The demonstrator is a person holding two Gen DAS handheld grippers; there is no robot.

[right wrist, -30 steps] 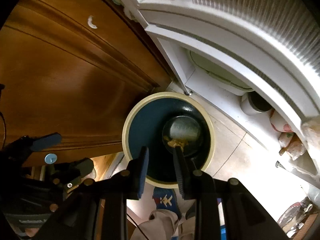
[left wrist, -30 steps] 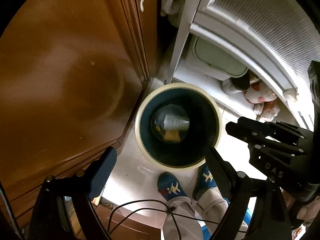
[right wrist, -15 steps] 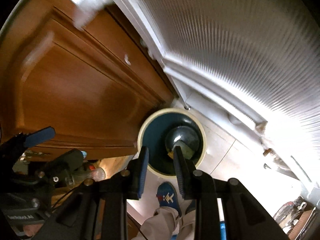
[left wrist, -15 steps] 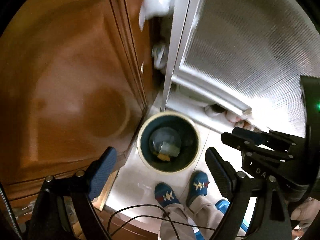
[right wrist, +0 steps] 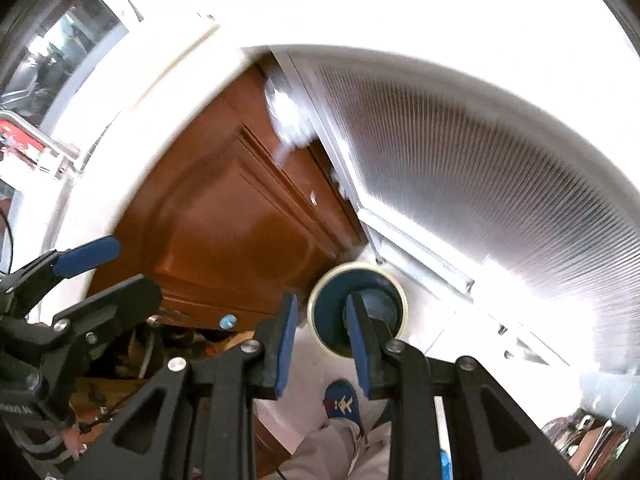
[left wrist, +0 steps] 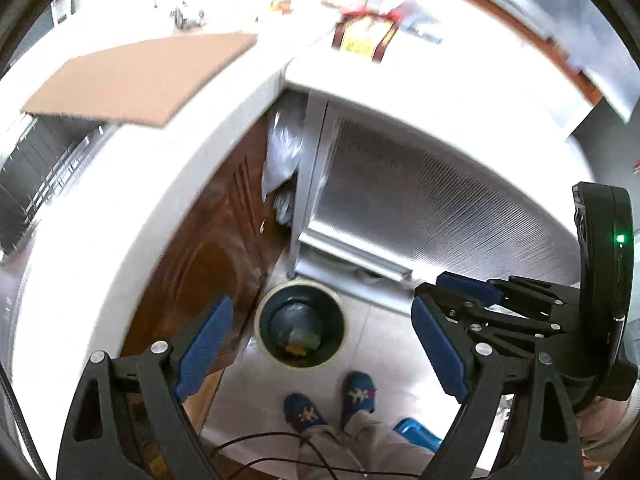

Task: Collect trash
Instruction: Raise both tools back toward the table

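A: Where is the trash?

B: It lies at the bottom of the bin [left wrist: 300, 322]. I see something yellow in there [left wrist: 296, 347] and a see-through thing over it. I cannot tell what they are.

A: Where is the bin?

B: It stands on the floor [left wrist: 380, 344], right beside the brown cupboard door [left wrist: 208, 256] and below the white ribbed door [left wrist: 420, 208]. Two feet in blue slippers [left wrist: 332, 402] stand just beside the bin.

A: What about the tongs?

B: The left tongs [left wrist: 320, 354] are wide open, high above the bin, with nothing in them. The right tongs [right wrist: 322, 344] are only a little open, also above the bin, and they hold nothing too.

A: And above the bin?

B: A white desk [left wrist: 120, 184] with a flat cardboard sheet [left wrist: 136, 80] on it.
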